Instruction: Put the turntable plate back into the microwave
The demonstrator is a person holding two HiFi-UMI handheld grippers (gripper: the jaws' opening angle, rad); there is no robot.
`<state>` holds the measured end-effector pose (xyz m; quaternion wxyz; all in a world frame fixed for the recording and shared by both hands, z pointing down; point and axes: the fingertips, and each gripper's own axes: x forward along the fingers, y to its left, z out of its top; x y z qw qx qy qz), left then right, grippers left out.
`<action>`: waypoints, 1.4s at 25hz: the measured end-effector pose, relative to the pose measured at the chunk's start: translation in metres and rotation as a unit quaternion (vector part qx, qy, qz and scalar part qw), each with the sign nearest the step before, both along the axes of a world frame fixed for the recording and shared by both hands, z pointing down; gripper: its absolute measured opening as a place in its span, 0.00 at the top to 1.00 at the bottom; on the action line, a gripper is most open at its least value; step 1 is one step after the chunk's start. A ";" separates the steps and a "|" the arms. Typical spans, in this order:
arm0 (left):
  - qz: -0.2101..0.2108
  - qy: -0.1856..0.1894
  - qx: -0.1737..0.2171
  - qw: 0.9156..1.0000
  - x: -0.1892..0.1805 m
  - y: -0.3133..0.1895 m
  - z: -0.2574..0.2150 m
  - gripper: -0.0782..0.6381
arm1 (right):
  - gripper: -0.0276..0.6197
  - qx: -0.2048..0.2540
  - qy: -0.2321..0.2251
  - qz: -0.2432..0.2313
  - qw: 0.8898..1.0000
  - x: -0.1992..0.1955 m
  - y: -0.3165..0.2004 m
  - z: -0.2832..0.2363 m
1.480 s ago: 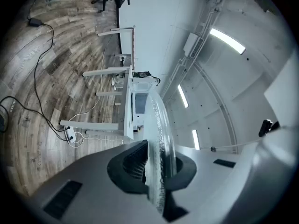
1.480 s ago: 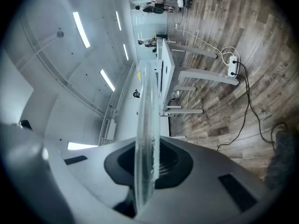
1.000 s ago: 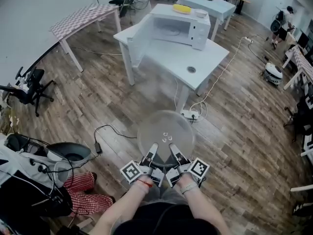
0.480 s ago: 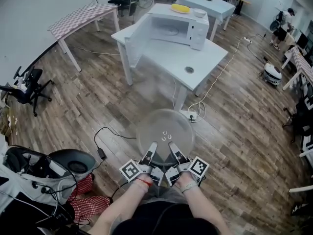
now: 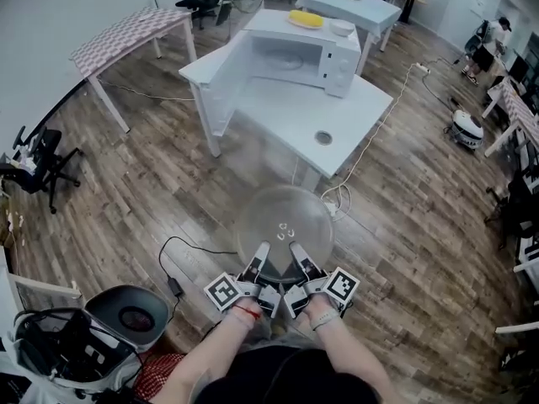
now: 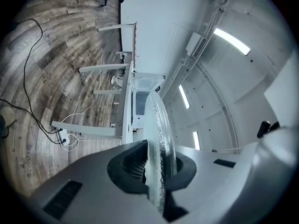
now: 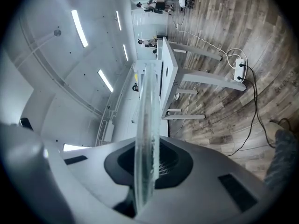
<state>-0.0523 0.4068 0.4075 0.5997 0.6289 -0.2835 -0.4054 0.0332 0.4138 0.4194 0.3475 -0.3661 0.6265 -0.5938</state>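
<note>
A clear round glass turntable plate (image 5: 285, 224) is held level above the wood floor, out in front of me. My left gripper (image 5: 256, 268) is shut on its near rim at the left, and my right gripper (image 5: 296, 263) is shut on the near rim beside it. In the left gripper view the turntable plate (image 6: 159, 139) stands edge-on between the jaws; in the right gripper view the turntable plate (image 7: 145, 143) does the same. A white microwave (image 5: 299, 51) with its door swung open stands on a white table (image 5: 337, 112) farther ahead.
A power strip (image 5: 330, 209) and white cable lie under the table's near end. A black cable (image 5: 181, 247) runs over the floor at the left, near a round black appliance (image 5: 130, 314). A checkered table (image 5: 122, 36) and an office chair (image 5: 34, 162) stand at the left.
The view has moved forward: the microwave table sits closer and the black appliance has slid down to the lower left. Both grippers hold the plate as before.
</note>
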 end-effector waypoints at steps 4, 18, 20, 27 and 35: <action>0.003 0.001 0.000 1.000 0.000 -0.040 0.000 0.85 | 0.89 -0.001 -0.002 0.003 1.000 0.000 -0.039 0.001; 0.035 0.006 -0.009 0.999 0.004 -0.165 0.004 0.85 | 0.90 -0.008 -0.004 0.035 0.999 0.002 -0.159 0.004; 0.041 0.005 -0.008 0.999 0.004 -0.177 0.004 0.85 | 0.90 -0.006 -0.003 0.041 0.999 0.003 -0.169 0.004; 0.041 0.003 -0.015 0.999 0.001 -0.202 0.010 0.85 | 0.90 -0.011 0.000 0.042 0.999 0.000 -0.194 0.009; 0.029 0.000 -0.022 0.999 -0.001 -0.220 0.011 0.85 | 0.90 -0.017 -0.002 0.032 0.999 -0.002 -0.214 0.009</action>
